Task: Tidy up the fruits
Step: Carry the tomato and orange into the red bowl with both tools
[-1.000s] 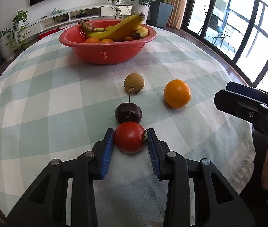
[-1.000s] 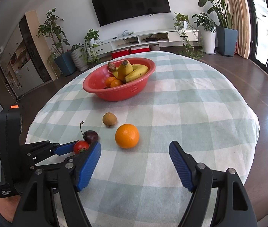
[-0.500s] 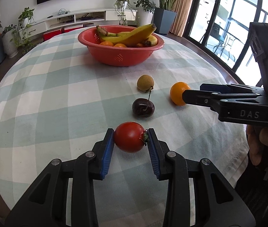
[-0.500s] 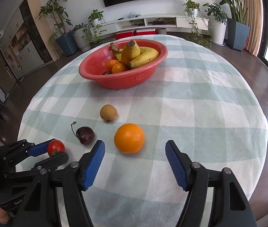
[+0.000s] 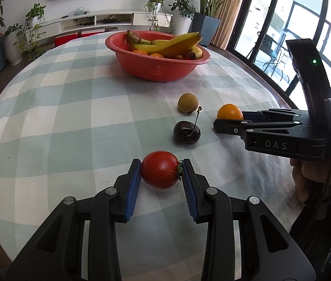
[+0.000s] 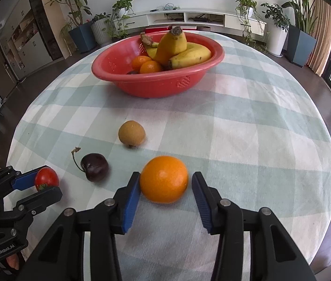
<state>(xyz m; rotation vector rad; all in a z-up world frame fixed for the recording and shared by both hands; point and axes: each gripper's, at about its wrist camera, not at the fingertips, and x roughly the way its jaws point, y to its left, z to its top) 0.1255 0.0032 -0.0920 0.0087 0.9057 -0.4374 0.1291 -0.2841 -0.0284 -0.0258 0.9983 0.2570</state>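
My left gripper (image 5: pixel 161 172) is shut on a red tomato (image 5: pixel 160 172) held just above the checked tablecloth; it also shows in the right wrist view (image 6: pixel 46 179). My right gripper (image 6: pixel 165 182) is open with its blue pads on either side of an orange (image 6: pixel 163 179), with a small gap on the right. The orange shows partly behind the right gripper in the left wrist view (image 5: pixel 229 112). A dark cherry (image 5: pixel 187 132) and a small brown fruit (image 5: pixel 187 102) lie between them. A red bowl (image 6: pixel 156 84) with bananas and oranges stands at the back.
The round table (image 6: pixel 259 126) drops off at the near and right edges. The person's hand (image 5: pixel 315 175) holds the right gripper at the table's right edge. A TV unit, potted plants and windows lie beyond the table.
My right gripper has moved forward and narrowed around the orange. My left gripper has lifted and drawn back a little with the tomato still in it.
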